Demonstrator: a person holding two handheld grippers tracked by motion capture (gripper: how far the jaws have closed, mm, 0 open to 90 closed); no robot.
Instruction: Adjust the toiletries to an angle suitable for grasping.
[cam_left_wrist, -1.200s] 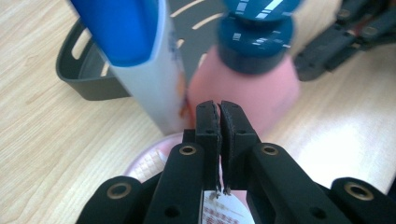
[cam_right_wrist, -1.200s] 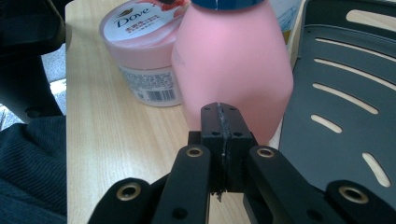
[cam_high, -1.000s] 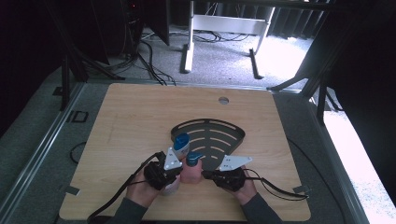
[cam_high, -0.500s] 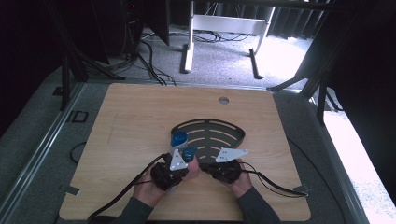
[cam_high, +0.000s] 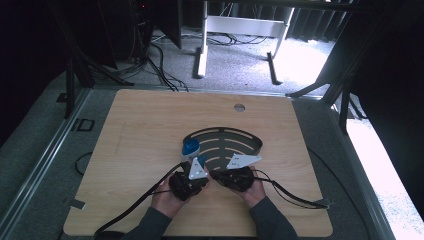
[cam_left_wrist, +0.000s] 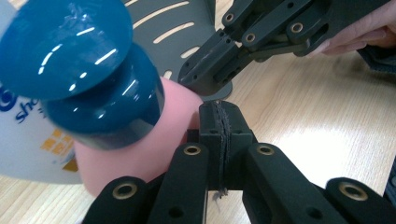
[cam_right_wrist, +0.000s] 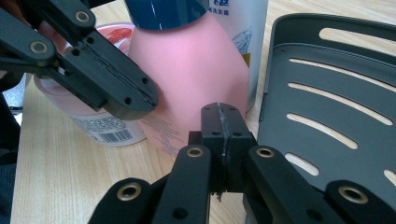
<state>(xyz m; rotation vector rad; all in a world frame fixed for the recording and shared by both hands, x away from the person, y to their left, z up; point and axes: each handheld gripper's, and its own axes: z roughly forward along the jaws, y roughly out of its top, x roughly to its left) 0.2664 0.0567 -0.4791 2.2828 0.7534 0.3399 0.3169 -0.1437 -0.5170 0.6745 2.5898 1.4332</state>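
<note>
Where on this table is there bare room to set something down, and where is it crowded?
Bare wood runs along the far edge around the round grommet hole and down the table on both sides of the slotted dark tray. It is crowded at the near middle: bottles, left gripper and right gripper bunch by the tray.

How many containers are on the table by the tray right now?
3: a pink bottle with a blue cap, a white bottle behind it beside the tray, and a white tub left of them. More may be hidden.
</note>
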